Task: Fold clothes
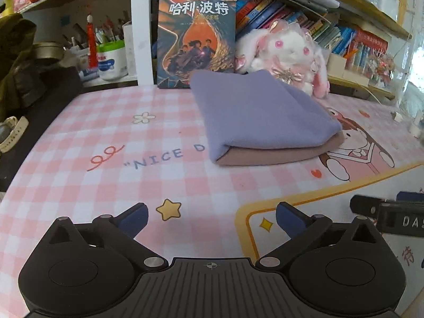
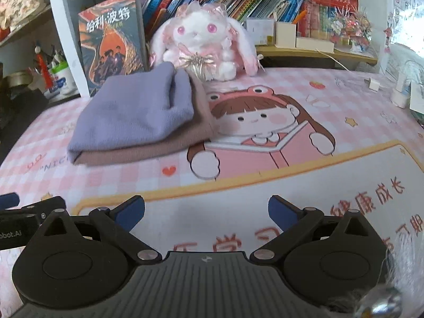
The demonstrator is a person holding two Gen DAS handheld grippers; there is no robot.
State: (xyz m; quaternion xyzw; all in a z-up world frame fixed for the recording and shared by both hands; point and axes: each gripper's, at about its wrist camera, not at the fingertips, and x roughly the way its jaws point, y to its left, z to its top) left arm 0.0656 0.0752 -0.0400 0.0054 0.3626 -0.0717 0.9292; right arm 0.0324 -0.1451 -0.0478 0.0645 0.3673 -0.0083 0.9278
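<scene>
A folded garment (image 1: 259,111), lavender on top with a mauve-brown layer under it, lies on the pink checked desk mat (image 1: 106,159). From the right wrist it shows as the same folded bundle (image 2: 132,116) left of centre. My left gripper (image 1: 210,218) is open, well short of the cloth, with nothing between its blue pads. My right gripper (image 2: 206,213) is open too, over the mat's white panel, apart from the cloth. Each gripper shows at the edge of the other's view.
A plush rabbit (image 1: 286,50) and an upright book (image 1: 196,37) stand right behind the cloth, below packed shelves. Jars and pens (image 1: 111,58) crowd the back left. A dark bag and a watch (image 1: 10,132) lie left. Small white items (image 2: 397,92) sit at right.
</scene>
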